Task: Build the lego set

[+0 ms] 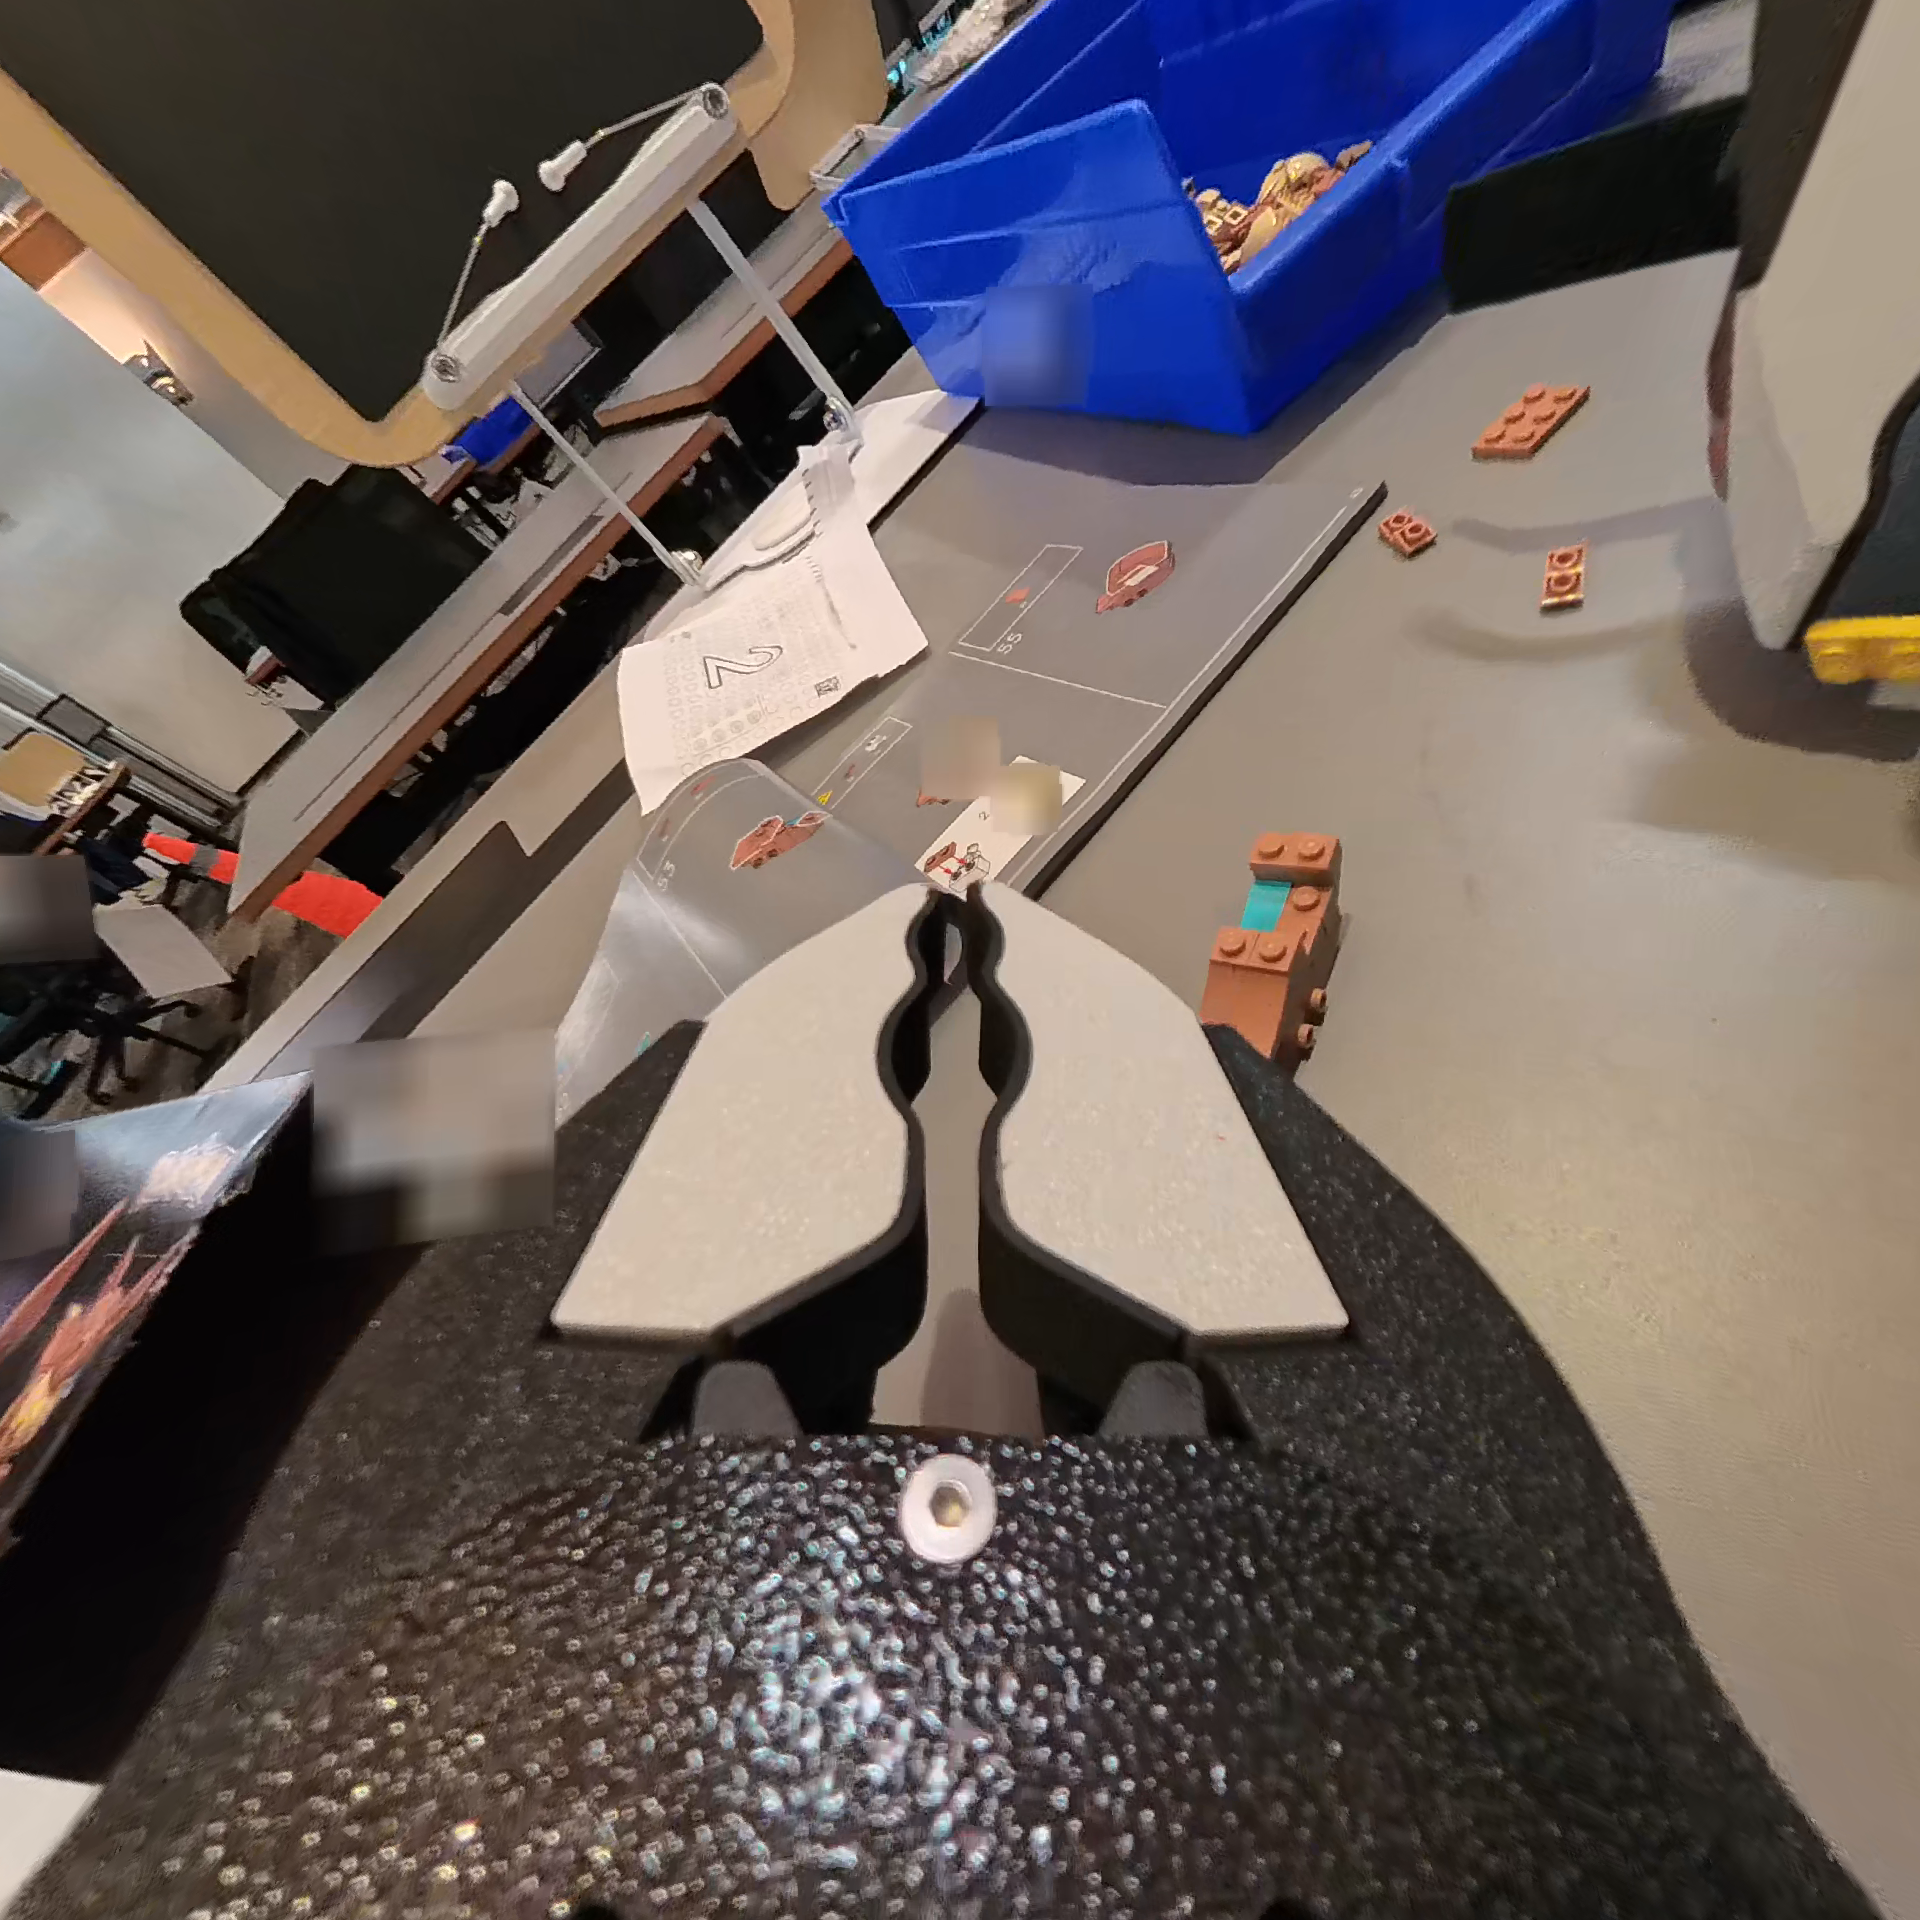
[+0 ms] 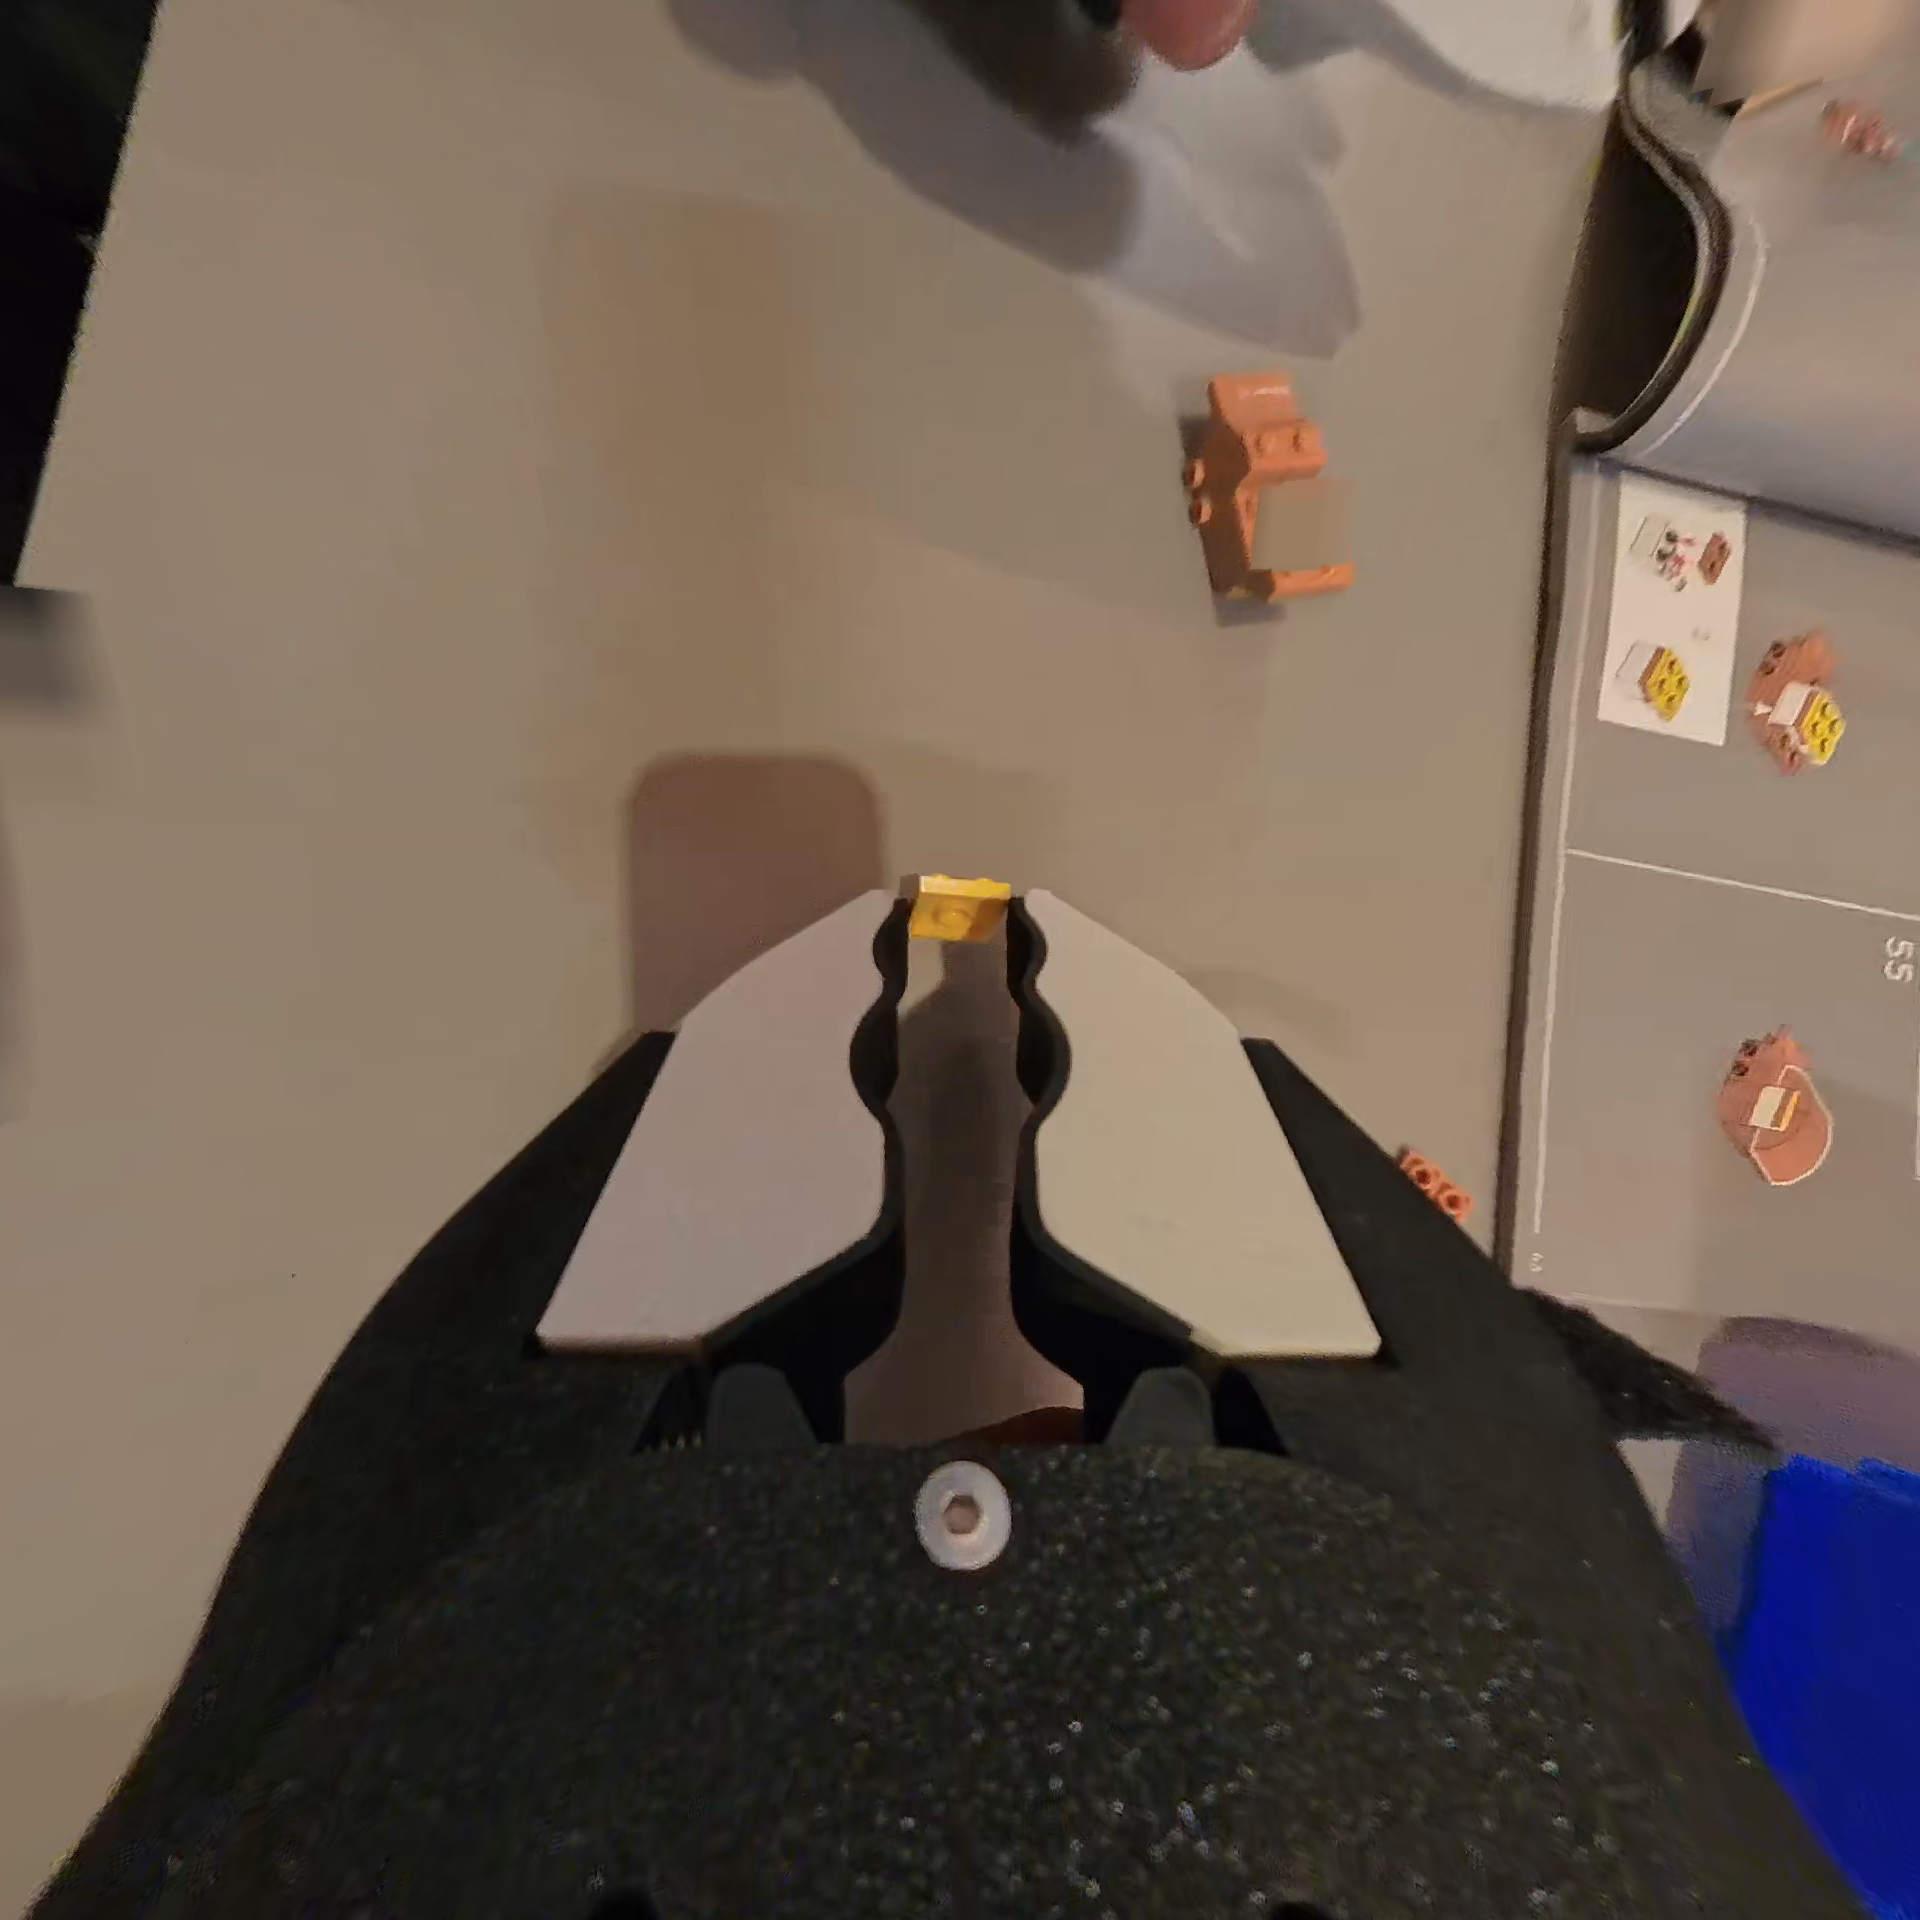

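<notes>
Left tongs (image 1: 951,894) have their tips pressed together. The lifted edge of a curled page (image 1: 727,883) runs straight into them, so the page looks pinched there. To their left, near the body, is the corner of a dark printed box (image 1: 104,1247). Ahead and left lies a white printed sheet (image 1: 769,665). Straight ahead the open booklet (image 1: 1195,644) lies flat on the grey table (image 1: 1558,1247), its long edge running away and to the right. Just beside the fingers on the right stands a brown brick assembly (image 1: 1283,935) with a teal piece set into it. It is upright and clear of the tongs. Beyond it, far ahead to the right, are loose brown plates (image 1: 1529,419) and a blue bin (image 1: 1091,260) of bricks.

Right tongs (image 2: 958,909) are closed on a small yellow plate (image 2: 956,914), one pad against each side. The plate sits across the tips, tilted so that a broad face turns back toward the camera, and it is held above the table. The brown assembly lies ahead and to the right of these tongs, well apart. The left tongs are much the nearer to it.

Printed matter is plentiful: numerals, step panels and brick drawings on the booklet, dense print on the white sheet, artwork on the box. No brand mark is legible.
</notes>
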{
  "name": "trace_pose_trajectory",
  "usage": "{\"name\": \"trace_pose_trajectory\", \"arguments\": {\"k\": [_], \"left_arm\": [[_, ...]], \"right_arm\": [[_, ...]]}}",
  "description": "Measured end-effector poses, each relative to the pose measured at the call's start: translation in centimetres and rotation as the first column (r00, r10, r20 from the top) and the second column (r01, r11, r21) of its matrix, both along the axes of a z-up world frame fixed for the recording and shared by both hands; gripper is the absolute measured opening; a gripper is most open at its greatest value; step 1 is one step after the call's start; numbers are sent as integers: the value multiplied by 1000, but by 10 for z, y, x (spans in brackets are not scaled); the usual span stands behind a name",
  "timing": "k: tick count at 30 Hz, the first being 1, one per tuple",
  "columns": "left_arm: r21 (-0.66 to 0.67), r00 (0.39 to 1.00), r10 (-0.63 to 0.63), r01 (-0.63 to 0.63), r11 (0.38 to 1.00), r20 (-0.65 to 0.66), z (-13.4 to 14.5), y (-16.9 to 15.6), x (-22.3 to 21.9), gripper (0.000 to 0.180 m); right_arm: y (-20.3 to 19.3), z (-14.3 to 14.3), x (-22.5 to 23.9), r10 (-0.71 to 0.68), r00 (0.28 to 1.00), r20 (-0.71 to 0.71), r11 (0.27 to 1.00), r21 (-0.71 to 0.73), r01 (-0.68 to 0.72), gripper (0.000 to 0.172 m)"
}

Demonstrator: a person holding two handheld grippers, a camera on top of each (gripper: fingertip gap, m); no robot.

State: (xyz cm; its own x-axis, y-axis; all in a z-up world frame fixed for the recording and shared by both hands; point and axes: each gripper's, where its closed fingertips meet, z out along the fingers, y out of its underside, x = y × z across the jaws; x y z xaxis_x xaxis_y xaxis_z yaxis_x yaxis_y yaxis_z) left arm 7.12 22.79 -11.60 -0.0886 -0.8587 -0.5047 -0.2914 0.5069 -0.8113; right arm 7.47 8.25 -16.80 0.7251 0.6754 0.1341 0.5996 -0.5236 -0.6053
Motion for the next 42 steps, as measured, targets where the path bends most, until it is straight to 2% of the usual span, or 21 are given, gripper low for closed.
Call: {"name": "trace_pose_trajectory", "arguments": {"k": [4, 11, 21, 32, 36, 42], "left_arm": [[71, 1000, 9, -9, 997, -2, -3, 2, 1, 3], [86, 999, 38, -40, 995, 27, -5, 8, 3, 4], [60, 991, 85, -92, 994, 101, 5, 22, 2, 5], [29, 978, 122, -129, 991, 166, 15, 46, 12, 5], [72, 983, 99, -111, 991, 152, 11, 42, 16, 5], [29, 977, 107, -115, 993, 186, 17, 44, 12, 5]], "right_arm": [[-2, -9, -5, -19, 1000, -25, 1000, 10, 19, 17], [3, -8, 2, -98, 989, -111, 992, 66, 105, 17], [3, -3, 5, -109, 987, -117, 983, 137, 125, 30], [9, 10, 11, -140, 953, -268, 975, 132, 180, 29], [9, 11, 11, -139, 952, -271, 974, 134, 180, 28], [9, 9, 9, -136, 962, -239, 974, 147, 174, 27]]}}
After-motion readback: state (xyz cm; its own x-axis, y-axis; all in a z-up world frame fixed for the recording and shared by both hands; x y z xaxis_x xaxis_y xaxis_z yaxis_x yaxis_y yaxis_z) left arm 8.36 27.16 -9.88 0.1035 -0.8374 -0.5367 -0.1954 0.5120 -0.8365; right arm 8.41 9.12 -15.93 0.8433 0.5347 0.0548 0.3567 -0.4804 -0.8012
